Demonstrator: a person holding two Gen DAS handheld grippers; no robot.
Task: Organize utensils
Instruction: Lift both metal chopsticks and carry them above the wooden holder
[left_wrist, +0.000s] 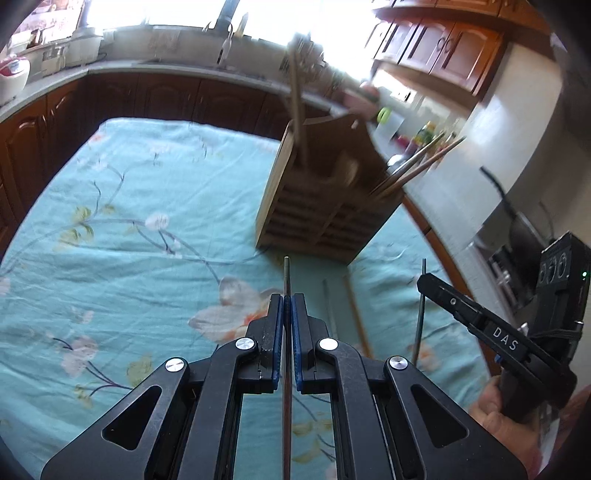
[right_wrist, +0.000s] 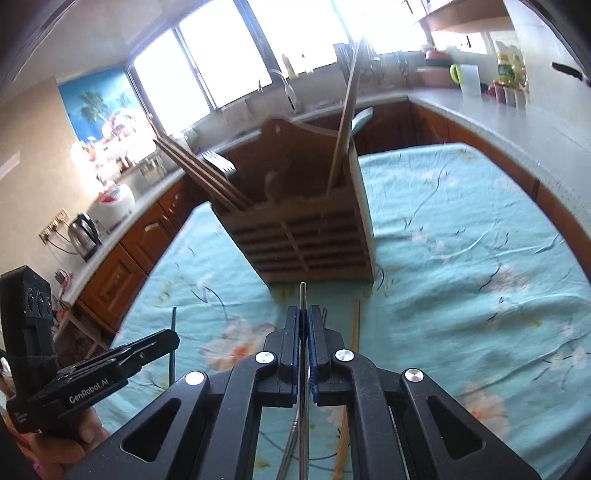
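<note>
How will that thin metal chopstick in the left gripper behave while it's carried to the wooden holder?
The metal chopstick looks thin, straight and rigid, so it probably won't flex. Its smooth surface, pinched by the left gripper along a narrow line, may slip or pivot. If dropped on the tablecloth, its round section would likely roll, short of the wooden utensil holder.

Holder: wooden utensil holder (left_wrist: 325, 195), slatted front, two compartments, upright on floral cloth.
Holder contents: wooden chopsticks (right_wrist: 201, 173) leaning outward in one compartment; long wooden utensil (right_wrist: 341, 129) standing in the other.
Held items: one metal chopstick (left_wrist: 286, 280) clamped per gripper.
Loose items: wooden chopstick (right_wrist: 355, 325) and metal chopstick (left_wrist: 330, 310), flat before holder.
</note>
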